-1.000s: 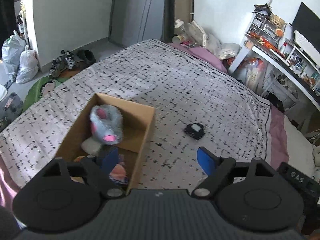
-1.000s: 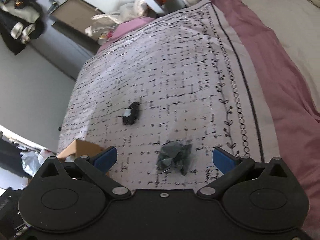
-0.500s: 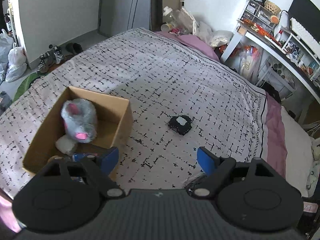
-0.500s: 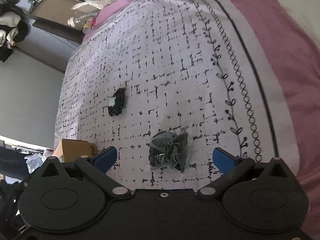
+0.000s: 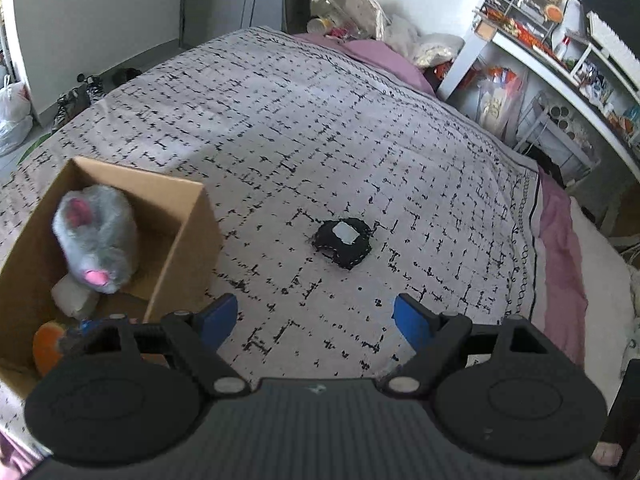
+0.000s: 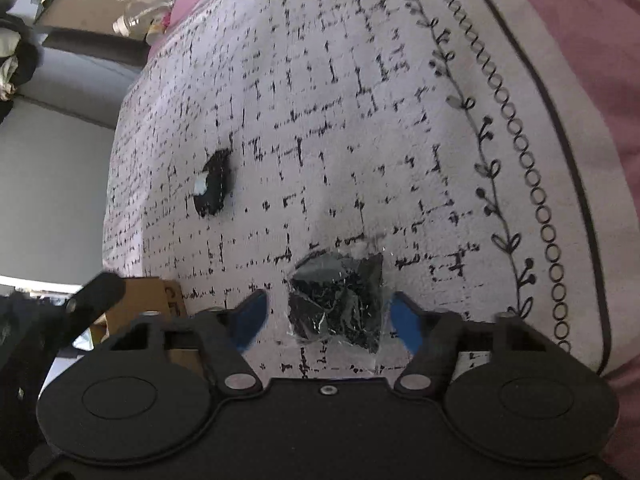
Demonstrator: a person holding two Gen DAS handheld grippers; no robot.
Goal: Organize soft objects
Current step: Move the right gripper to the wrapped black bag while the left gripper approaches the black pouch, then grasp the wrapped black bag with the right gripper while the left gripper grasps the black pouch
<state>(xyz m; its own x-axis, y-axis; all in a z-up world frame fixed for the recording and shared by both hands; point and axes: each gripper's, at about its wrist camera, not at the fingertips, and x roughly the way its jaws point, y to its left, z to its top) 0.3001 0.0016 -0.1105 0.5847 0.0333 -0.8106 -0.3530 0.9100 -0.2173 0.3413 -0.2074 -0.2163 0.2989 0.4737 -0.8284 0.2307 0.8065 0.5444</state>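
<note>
The right tool (image 6: 324, 314), fingers spread, straddles a crinkled clear bag of dark fabric (image 6: 338, 300) on the grid-print bedspread (image 6: 360, 120), apparently poised to pinch it. The left tool (image 5: 316, 318), also spread and empty, faces one black stitched pad (image 5: 342, 242) ahead; the open cardboard box (image 5: 176, 240) to its left holds one grey-and-pink plush (plus smaller items).

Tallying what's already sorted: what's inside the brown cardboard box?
Inside the brown cardboard box: grey-and-pink plush toy, white soft item, orange item. The left gripper hides the near corner.
</note>
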